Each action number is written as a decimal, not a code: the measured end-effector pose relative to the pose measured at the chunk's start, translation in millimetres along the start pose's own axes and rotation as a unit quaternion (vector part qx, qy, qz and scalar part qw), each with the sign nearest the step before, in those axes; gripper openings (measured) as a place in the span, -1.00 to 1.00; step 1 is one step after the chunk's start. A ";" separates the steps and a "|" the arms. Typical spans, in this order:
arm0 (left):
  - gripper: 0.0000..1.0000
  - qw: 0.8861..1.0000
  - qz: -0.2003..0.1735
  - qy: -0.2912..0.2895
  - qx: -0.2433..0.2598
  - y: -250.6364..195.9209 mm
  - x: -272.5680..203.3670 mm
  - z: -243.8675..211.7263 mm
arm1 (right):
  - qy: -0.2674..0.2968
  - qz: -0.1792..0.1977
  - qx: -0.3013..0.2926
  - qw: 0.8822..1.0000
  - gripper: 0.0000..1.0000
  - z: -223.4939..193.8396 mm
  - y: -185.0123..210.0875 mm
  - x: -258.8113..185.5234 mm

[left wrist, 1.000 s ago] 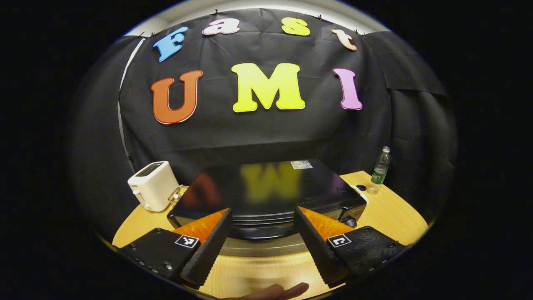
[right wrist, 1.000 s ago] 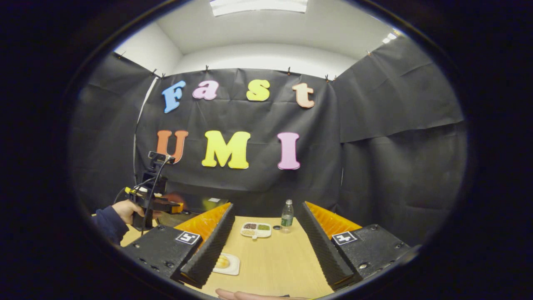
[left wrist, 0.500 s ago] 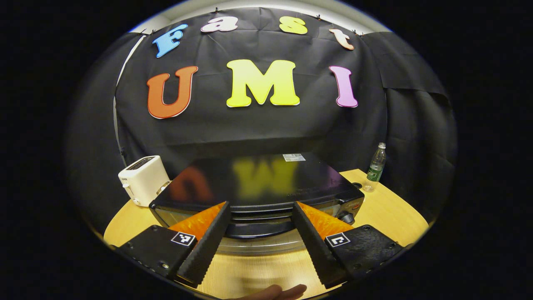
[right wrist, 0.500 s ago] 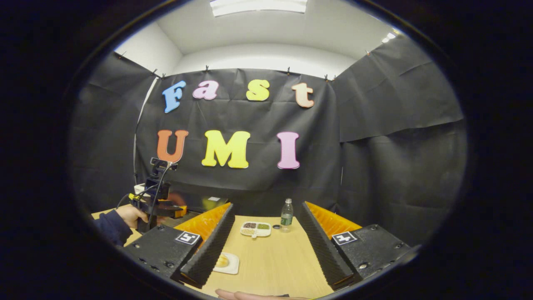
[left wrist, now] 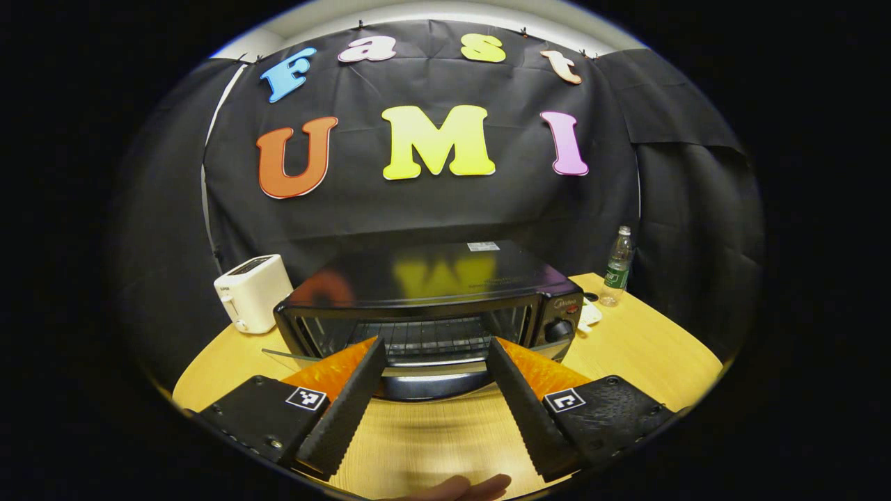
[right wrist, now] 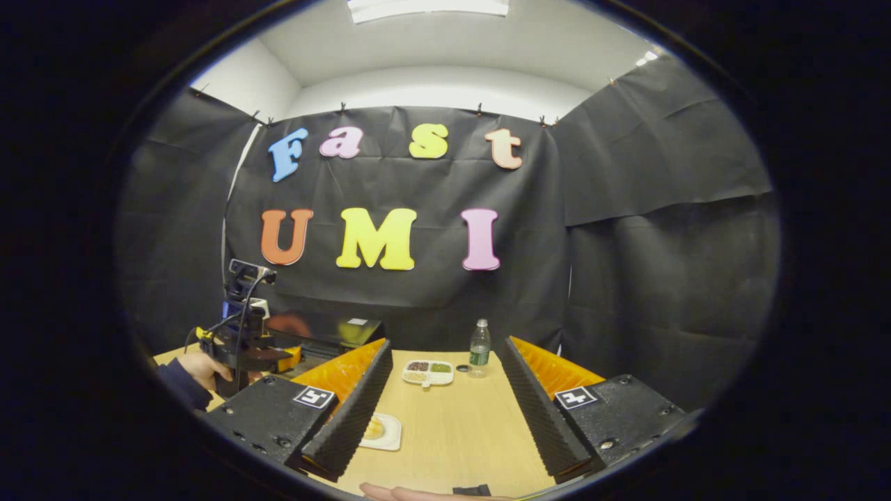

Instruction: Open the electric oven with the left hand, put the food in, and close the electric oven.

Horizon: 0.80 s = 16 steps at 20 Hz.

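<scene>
The left tongs (left wrist: 435,390) gape wide before the black electric oven's (left wrist: 431,299) lowered glass door (left wrist: 418,365); right tongs (right wrist: 438,407), also wide, hover over the wooden bench (right wrist: 452,431).

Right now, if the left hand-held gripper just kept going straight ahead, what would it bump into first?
Probably the open door of the electric oven, which juts toward the left hand-held gripper between its open fingers. Depth is hard to judge; aimed higher, it would enter the cavity.
</scene>
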State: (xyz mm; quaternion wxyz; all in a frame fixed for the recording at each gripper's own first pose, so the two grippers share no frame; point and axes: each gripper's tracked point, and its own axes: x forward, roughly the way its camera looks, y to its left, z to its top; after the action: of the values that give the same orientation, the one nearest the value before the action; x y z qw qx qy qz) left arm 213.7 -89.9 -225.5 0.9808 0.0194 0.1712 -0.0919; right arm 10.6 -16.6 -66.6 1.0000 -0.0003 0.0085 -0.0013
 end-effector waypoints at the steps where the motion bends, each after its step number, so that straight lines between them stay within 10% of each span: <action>1: 0.96 1.000 0.001 -0.002 0.002 -1.2 -4.5 -4.8 | 0.002 0.000 0.003 1.000 1.00 -3.3 0.6 -0.7; 16: 0.95 1.000 0.000 0.014 -0.012 -13.0 -52.5 -89.0 | 0.034 0.018 -0.012 0.999 1.00 -43.5 31.5 1.8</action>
State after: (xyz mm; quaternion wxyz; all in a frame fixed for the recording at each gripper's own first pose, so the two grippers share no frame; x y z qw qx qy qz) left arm 133.1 -87.4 -291.4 0.9784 0.0089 0.1864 -0.0893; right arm 11.7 14.8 -110.2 0.9989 -0.0118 0.0429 0.0170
